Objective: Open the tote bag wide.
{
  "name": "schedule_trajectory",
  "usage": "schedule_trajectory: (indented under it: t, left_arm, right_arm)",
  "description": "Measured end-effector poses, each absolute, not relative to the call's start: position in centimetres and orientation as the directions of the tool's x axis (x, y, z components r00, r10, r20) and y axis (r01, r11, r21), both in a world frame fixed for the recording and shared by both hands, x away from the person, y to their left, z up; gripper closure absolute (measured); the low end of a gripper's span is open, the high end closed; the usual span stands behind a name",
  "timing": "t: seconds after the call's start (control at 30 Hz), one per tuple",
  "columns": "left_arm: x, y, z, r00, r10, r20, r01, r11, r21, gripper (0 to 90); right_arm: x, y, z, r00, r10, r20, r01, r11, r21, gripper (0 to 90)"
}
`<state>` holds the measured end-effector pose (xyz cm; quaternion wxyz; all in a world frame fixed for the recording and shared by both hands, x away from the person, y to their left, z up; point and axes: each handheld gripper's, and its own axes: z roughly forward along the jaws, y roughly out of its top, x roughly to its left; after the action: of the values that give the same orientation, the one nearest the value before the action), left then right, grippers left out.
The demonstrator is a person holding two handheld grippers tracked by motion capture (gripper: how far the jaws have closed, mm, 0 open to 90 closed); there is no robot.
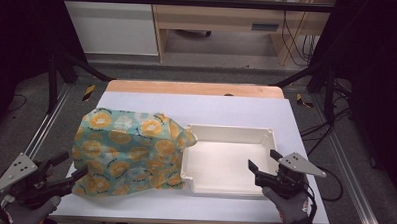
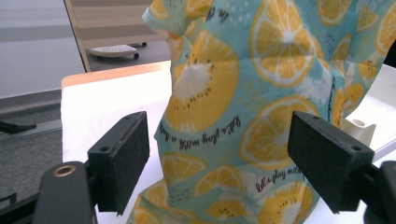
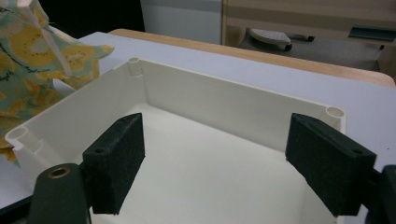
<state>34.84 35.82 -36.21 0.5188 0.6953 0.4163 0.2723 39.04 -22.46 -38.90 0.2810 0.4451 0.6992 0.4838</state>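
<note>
The left claw (image 1: 67,170), jaws wide and empty, sat just beside the fruit-print cloth (image 1: 127,152), while the right claw (image 1: 265,166), equally spread and empty, hung over the white tray (image 1: 230,134).

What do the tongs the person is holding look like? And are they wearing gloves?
Both tongs are black. The left tongs and right tongs each carry a grey three-cornered plate with small holes on top. Their pads are flat, black and rough-looking. A black cable trails from the right one. The hands wear grey gloves.

The bag (image 1: 130,152) is soft printed cloth, matt and creased. The tray (image 1: 230,134) looks like smooth cream plastic with a slight sheen. The surface (image 1: 196,108) is matt white, edged in wood.
</note>
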Motion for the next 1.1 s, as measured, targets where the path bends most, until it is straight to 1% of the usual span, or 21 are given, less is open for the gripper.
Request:
schedule_trajectory:
  t: [0.23, 0.37, 0.7, 0.87, 1.1]
  left_arm:
    - [35.1, 35.8, -35.1, 0.512, 0.858, -0.040, 0.278, -0.122, 0.953, 20.3]
    - [35.3, 35.7, -34.2, 0.515, 0.857, -0.032, 0.261, -0.120, 0.958, 20.7]
    - [35.2, 35.4, -32.4, 0.525, 0.851, -0.012, 0.216, -0.120, 0.969, 21.6]
    - [35.8, 34.9, -31.7, 0.532, 0.846, -0.013, 0.212, -0.119, 0.970, 21.8]
    - [36.4, 34.3, -31.5, 0.531, 0.847, -0.040, 0.218, -0.091, 0.972, 22.7]
  right_arm:
    - [39.2, -21.7, -38.3, -0.461, 0.887, 0.035, 0.340, 0.140, 0.930, 20.2]
    - [39.2, -21.0, -37.7, -0.483, 0.874, 0.054, 0.336, 0.128, 0.933, 20.9]
    - [39.4, -18.6, -35.8, -0.535, 0.843, 0.047, 0.294, 0.134, 0.947, 21.3]
    - [39.7, -16.8, -35.0, -0.566, 0.824, 0.043, 0.278, 0.141, 0.950, 21.5]
    - [40.1, -14.5, -34.2, -0.609, 0.793, 0.035, 0.251, 0.151, 0.956, 22.0]
